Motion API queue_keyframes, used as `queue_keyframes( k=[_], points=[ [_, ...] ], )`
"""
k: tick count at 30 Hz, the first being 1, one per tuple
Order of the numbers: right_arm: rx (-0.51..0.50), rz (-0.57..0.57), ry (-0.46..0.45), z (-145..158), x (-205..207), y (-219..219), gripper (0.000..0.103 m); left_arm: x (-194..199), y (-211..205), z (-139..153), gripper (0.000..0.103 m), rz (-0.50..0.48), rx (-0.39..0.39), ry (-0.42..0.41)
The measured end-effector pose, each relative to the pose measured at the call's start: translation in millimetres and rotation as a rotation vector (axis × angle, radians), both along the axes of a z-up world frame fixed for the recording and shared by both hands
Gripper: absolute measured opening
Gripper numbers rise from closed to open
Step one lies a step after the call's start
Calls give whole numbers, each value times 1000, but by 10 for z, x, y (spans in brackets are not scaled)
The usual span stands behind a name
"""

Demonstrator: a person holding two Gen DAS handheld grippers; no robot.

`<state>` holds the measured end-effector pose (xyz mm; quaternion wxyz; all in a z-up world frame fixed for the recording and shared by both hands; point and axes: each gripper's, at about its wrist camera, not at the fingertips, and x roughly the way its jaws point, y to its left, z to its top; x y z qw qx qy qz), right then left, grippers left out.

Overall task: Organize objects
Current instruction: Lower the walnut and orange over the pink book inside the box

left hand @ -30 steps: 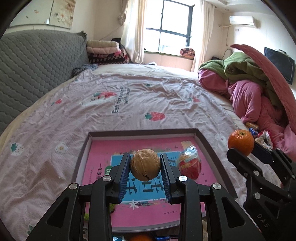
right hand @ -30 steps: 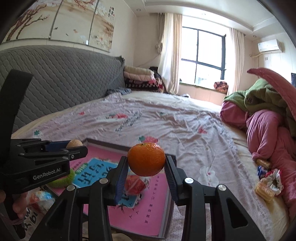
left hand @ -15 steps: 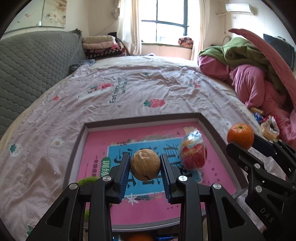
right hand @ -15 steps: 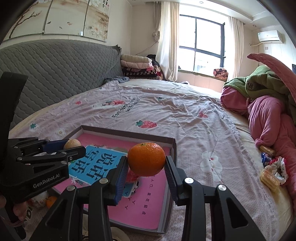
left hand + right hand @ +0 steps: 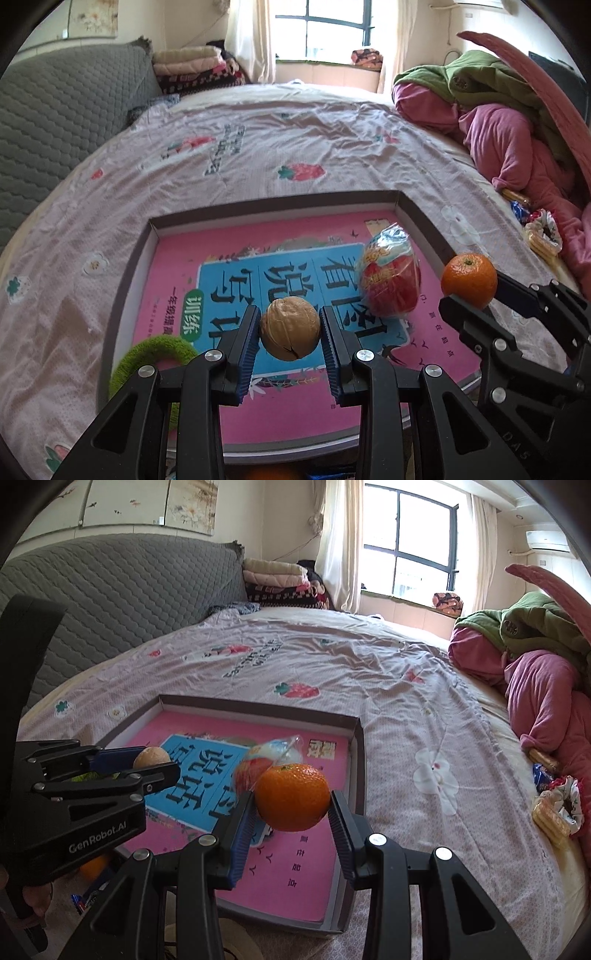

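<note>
The left claw [image 5: 290, 334] is clamped on a walnut [image 5: 290, 328], its blue pads pressed against both sides, and the right claw [image 5: 291, 810] is clamped the same way on a mandarin [image 5: 292, 796]. Both hang above the shallow box lid [image 5: 421, 221] that lies on the bed [image 5: 258, 147]; the walnut is over the blue panel of the pink printed floor, the mandarin over the lid's right part.

The step in hand looks like setting both fruits down in the lid. Done well, each claw should come low enough that its load nearly touches the floor before the pads part, since both things are round and would roll on the flat cardboard. The walnut should land clear of the wrapped apple [image 5: 391, 280], just ahead and to the right of the left claw, and of the green fuzzy ring [image 5: 147, 354] at its lower left. The mandarin should not be dropped onto the apple either, which lies just ahead and left of the right claw.

The walnut is tan, wrinkled, with a dark crack near its underside. The mandarin is bright orange, glossy, its small green stem scar turned upward.
</note>
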<state>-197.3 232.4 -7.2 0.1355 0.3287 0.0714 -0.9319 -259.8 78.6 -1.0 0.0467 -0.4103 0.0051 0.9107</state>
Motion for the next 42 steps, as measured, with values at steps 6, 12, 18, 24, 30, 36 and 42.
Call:
queue_keyframes(
  k=[6,12,18,24,30,36,42],
  points=[
    [8,14,-22,-43,-3,-42,41,-46,34,-66,33,-7,-18,-21],
    [12,13,-65,-127,-48,-46,40,-79,68,-120,33,-11,-19,-42],
    [19,22,-103,-195,-75,-66,40,-123,127,-180,33,-27,-37,-77],
    [34,31,-129,-255,-81,-103,40,-162,133,-219,33,-23,-39,-94],
    [39,30,-162,-323,-100,-104,40,-187,123,-260,33,-19,-45,-107],
    [37,35,-171,-343,-103,-103,41,-210,99,-278,33,-8,-41,-112],
    [32,33,-176,-347,-117,-93,41,-223,90,-283,33,-5,-45,-111]
  ],
)
